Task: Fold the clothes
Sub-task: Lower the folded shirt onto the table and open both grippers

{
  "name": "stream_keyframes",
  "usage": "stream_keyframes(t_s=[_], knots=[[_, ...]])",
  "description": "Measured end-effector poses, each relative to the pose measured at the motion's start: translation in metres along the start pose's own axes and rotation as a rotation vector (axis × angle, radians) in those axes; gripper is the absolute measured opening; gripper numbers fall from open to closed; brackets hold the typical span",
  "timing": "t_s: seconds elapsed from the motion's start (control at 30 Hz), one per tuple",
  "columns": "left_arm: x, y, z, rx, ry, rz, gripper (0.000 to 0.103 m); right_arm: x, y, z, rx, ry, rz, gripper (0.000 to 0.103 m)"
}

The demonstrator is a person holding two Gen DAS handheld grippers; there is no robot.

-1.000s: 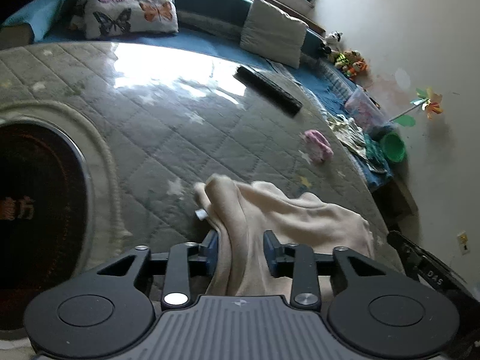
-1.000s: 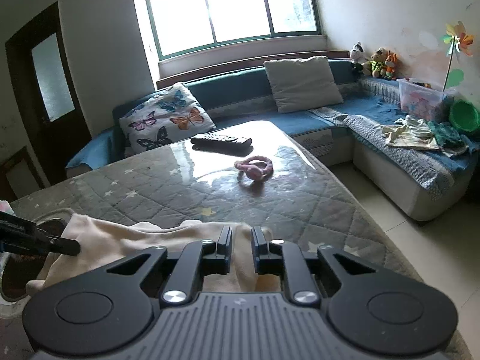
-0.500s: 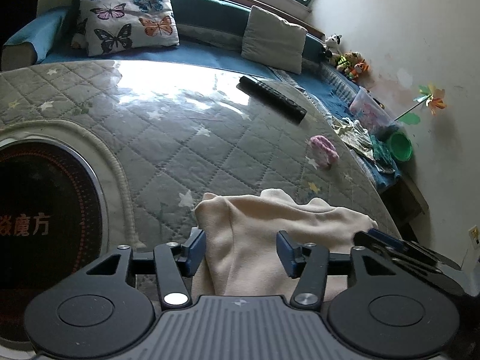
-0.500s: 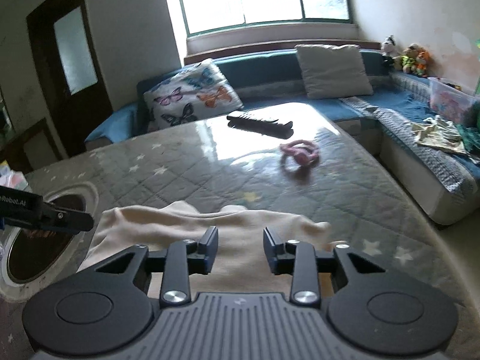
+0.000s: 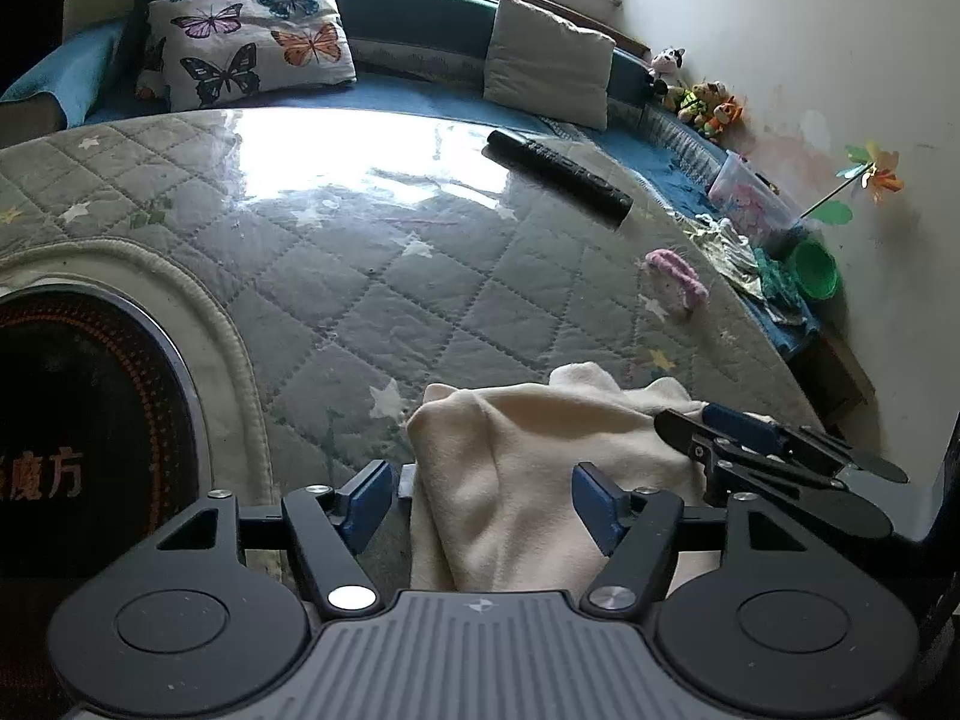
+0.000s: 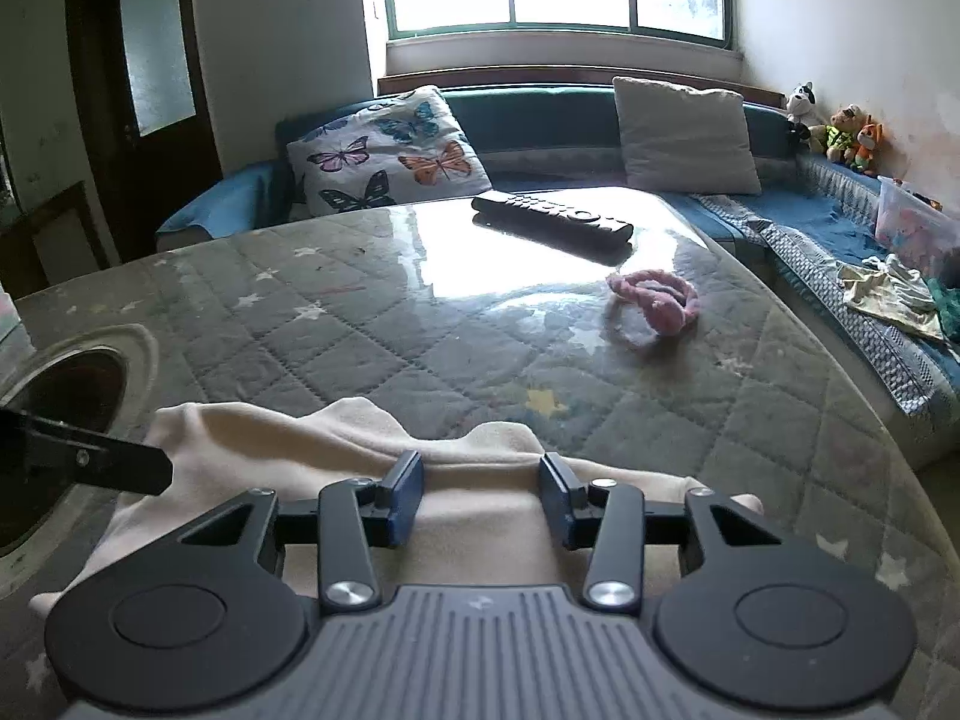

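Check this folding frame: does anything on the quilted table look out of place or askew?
The cream garment lies bunched and uneven, not yet a neat fold. A black remote and a pink fuzzy band sit on the quilted table, unrelated to the folding. Nothing looks spilled or damaged.

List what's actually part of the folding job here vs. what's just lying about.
Part of the job:
- cream garment
- left hand-held gripper, jaws opening, garment between them
- right hand-held gripper, jaws opening over the garment

Lying about:
- black remote
- pink headband
- butterfly pillow
- grey pillow
- stuffed toys
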State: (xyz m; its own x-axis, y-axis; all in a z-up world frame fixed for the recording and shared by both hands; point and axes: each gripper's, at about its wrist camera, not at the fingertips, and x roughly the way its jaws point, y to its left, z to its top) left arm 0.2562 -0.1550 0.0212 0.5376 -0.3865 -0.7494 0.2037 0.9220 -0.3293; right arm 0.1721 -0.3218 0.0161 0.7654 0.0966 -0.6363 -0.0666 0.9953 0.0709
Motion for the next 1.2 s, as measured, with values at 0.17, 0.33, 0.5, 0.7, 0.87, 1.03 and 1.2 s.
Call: stream_keyframes(t_s=[0.17,0.33,0.5,0.7,0.87,1.03,1.2], knots=[[0.006,0.001,0.001,0.001,0.003,0.010,0.077,-0.001,0.002,0.005,-0.021,-0.021,-0.012,0.052],[0.008,0.004,0.002,-0.005,0.004,0.030,0.080,-0.006,0.011,0.004,-0.063,-0.014,0.005,0.059],[-0.001,0.007,0.000,-0.004,-0.014,0.044,0.086,-0.021,0.014,0.001,-0.091,-0.036,-0.011,0.064],[-0.013,0.005,-0.010,0.005,-0.025,0.046,0.089,-0.043,0.016,-0.013,-0.122,-0.004,-0.020,0.075],[-0.019,0.003,-0.024,0.037,-0.018,0.064,0.089,-0.060,0.018,-0.031,-0.119,0.021,-0.010,0.076],[-0.023,0.003,-0.038,0.071,-0.007,0.100,0.089,-0.073,0.022,-0.049,-0.117,0.040,-0.021,0.081],[-0.031,0.007,-0.049,0.072,-0.006,0.113,0.089,-0.090,0.026,-0.068,-0.111,0.037,-0.045,0.085]])
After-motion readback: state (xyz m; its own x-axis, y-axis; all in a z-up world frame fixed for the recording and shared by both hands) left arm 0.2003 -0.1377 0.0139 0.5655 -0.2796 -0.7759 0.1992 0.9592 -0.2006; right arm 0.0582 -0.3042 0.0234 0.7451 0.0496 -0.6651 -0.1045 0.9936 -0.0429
